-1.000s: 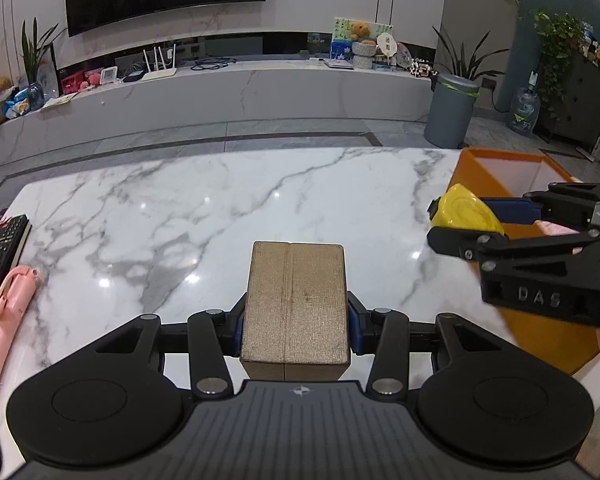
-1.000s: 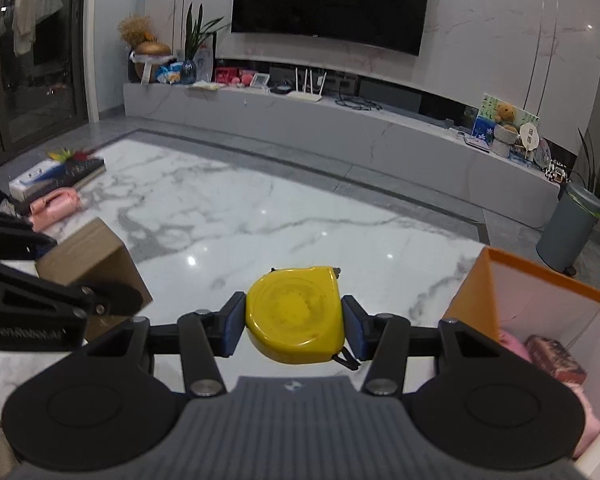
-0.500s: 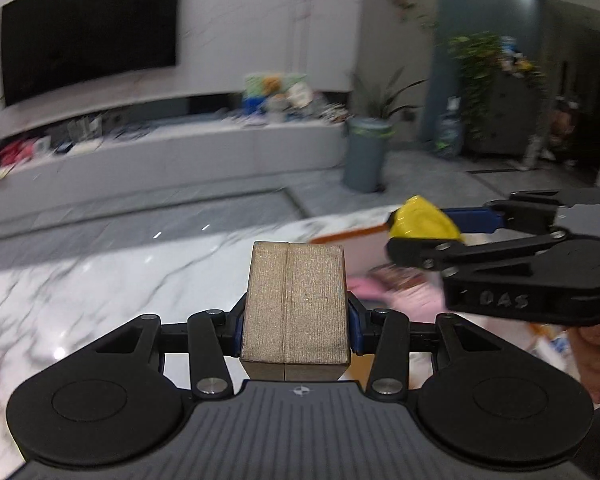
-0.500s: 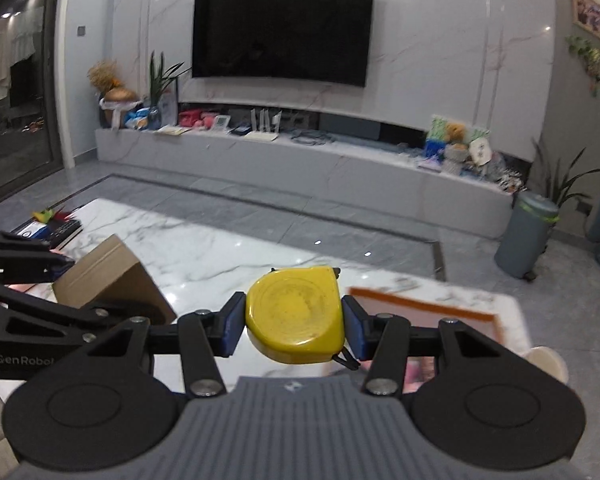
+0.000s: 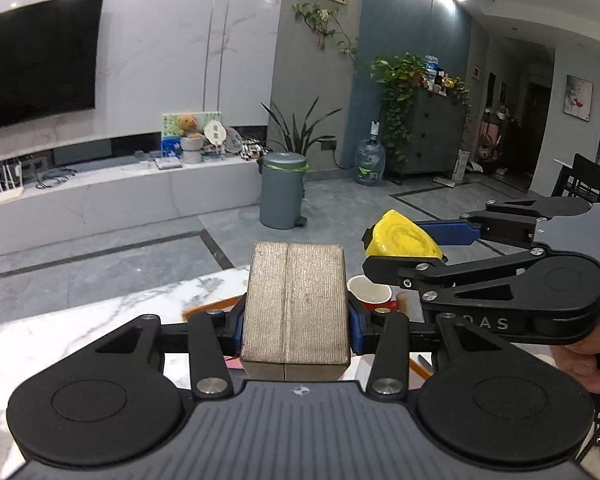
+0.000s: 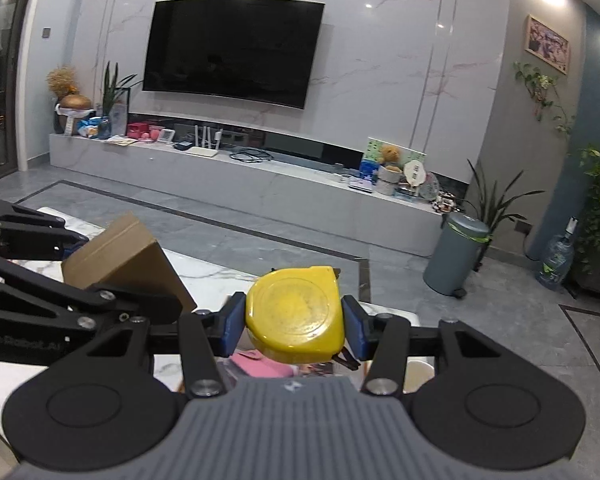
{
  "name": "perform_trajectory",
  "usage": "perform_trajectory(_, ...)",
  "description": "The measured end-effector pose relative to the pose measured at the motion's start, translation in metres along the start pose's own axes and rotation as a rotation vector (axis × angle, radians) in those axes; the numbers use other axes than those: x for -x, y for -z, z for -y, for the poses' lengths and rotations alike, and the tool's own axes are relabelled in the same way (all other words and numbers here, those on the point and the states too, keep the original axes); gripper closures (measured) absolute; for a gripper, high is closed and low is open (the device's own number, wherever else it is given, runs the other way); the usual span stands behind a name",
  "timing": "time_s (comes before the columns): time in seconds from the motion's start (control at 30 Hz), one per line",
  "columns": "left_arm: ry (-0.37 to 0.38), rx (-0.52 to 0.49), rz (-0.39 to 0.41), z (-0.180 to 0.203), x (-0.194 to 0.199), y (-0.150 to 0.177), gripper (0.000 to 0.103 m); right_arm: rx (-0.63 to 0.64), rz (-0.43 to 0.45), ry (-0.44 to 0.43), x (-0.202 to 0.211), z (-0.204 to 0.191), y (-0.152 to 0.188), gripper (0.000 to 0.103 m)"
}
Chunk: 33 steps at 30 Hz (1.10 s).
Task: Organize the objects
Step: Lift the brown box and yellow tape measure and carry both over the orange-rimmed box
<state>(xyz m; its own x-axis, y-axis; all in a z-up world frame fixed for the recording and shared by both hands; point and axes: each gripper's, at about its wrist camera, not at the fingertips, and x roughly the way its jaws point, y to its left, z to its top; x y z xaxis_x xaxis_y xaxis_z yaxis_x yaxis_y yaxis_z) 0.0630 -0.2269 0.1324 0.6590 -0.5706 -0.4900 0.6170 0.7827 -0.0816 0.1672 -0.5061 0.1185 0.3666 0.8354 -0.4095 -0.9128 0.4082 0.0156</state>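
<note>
Both fingers gripping: left gripper (image 5: 296, 316) clamps cardboard box (image 5: 296, 304), right gripper (image 6: 294, 326) yellow tape measure (image 6: 296, 314), above the desk (image 5: 60, 344), probably binning them.

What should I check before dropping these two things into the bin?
1. Left gripper pinching the cardboard box: ok, pads on both sides.
2. Right gripper pinching the yellow tape measure: ok.
3. Grippers apart from each other: ok, side by side, no contact visible.
4. Orange bin under the box: cannot tell, only a blurred sliver of rim shows.
5. Room in the bin: cannot tell, pink things show below the tape measure.
6. Red cup clear of the drop: cannot tell, it is close beside the box.
</note>
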Motion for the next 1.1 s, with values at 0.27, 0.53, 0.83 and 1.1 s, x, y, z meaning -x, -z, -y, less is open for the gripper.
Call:
perform_trajectory(0.27,0.006,0.042,-0.091,-0.005,-0.065,0.016,0.052,-0.045,-0.057,0.047,-0.038,0.018,0.015,0.050)
perform_trajectory(0.53,0.015,0.113,-0.186,-0.031,-0.113,0.032,0.052,-0.161,-0.177,0.027,-0.105,0.041,0.036,0.050)
perform_trajectory(0.83,-0.068,0.091,-0.291,-0.039,-0.156,0.041,0.052,-0.252,-0.304,0.011,-0.177,0.055,0.055,0.050)
perform_trajectory(1.1,-0.108,0.082,-0.365,-0.045,-0.182,0.038,0.052,-0.267,-0.366,0.025,-0.222,0.067,0.064,0.050)
